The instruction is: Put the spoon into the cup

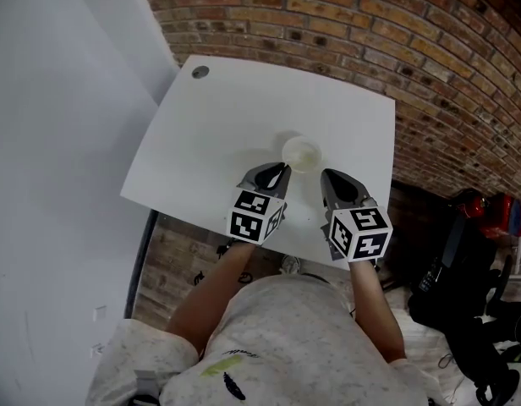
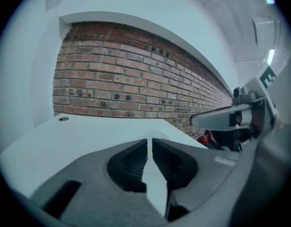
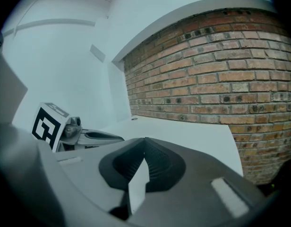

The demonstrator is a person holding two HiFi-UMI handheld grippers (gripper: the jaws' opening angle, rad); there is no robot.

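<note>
Cup by the surface's near edge, no spoon to be seen

The cup (image 1: 301,153), pale and round, stands upright a little in from the near edge of the white surface (image 1: 244,108), roughly midway along it. I cannot find the spoon anywhere on the surface, and from above the cup's inside is too washed out to say whether it is already in there, so I cannot judge whether the task is finished or not yet begun. The left claw (image 1: 282,169) and right claw (image 1: 326,176) hover just on the near side of the cup, one on each side. Each has its jaws drawn together with nothing between them. No brand or label is readable; the only print is the black-and-white square markers on the claws' cubes.
</note>
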